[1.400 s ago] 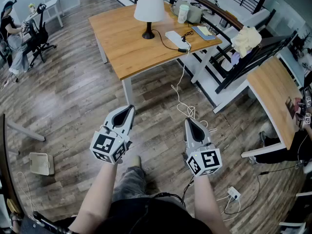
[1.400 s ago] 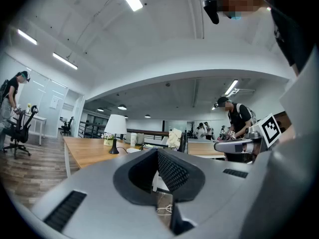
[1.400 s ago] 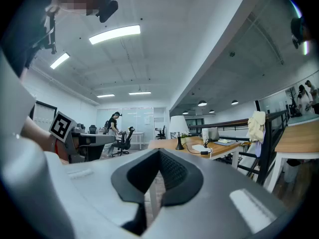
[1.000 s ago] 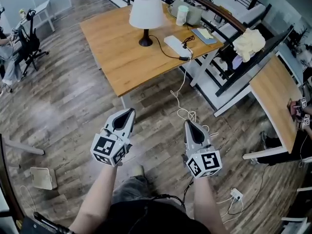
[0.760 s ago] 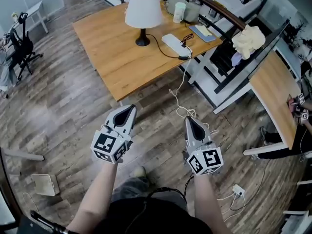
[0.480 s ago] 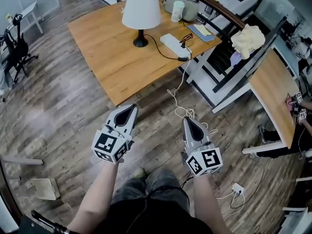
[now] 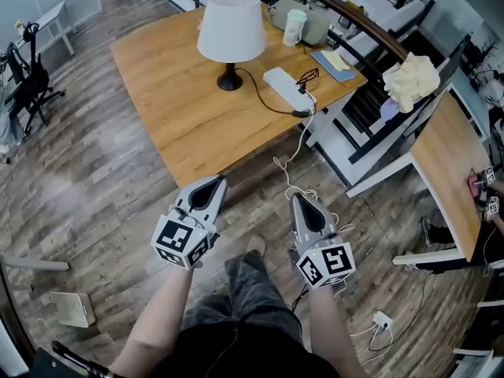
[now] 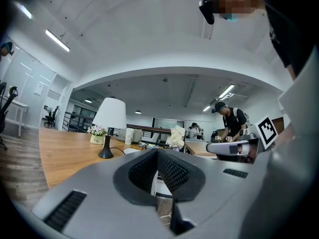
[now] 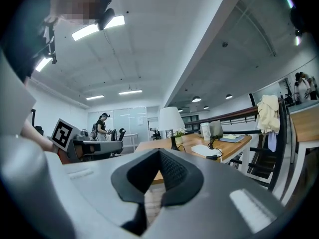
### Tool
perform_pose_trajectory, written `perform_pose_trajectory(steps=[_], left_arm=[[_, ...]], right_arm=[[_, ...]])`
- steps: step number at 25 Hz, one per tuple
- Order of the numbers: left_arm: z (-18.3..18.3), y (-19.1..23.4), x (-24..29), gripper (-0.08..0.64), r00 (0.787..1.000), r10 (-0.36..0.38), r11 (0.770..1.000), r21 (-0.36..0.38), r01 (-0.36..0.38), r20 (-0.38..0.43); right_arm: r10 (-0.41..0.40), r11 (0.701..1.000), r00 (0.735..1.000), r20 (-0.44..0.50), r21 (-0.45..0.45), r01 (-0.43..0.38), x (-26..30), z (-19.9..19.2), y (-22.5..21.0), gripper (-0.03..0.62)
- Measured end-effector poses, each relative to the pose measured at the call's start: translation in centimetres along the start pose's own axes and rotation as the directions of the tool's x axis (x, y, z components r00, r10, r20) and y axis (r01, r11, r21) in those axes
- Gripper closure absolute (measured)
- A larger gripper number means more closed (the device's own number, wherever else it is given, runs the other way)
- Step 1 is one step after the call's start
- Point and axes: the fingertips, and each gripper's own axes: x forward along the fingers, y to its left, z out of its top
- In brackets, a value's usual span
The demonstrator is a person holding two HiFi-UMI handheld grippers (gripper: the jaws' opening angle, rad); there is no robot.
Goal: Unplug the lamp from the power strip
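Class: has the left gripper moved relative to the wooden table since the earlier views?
Yes: the grey left gripper has drawn closer to the near corner of the rectangular wooden table.

both arms out front, side by side. left forearm [image 7: 161, 309] and right forearm [image 7: 327, 325] bare. left gripper [image 7: 213, 183] and right gripper [image 7: 300, 201] held level, near each other but apart, tips pointing ahead. left jaws together, nothing between. right jaws together, nothing between. left cube [image 7: 179, 241] and right cube [image 7: 325, 263] sit at the wrist ends.
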Motion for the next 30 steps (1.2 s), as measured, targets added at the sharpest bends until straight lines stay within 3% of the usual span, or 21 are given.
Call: perform_pose_trajectory(steps=[30], left_arm=[[-0.3, 3.0, 19.4, 0.563, 1.000, -0.001, 0.999, -0.032, 0.000, -0.024]], right_arm=[[0.061, 0.996, 0.996, -0.062, 0.061, -0.058, 11.8, -0.2, -15.4, 0.586]])
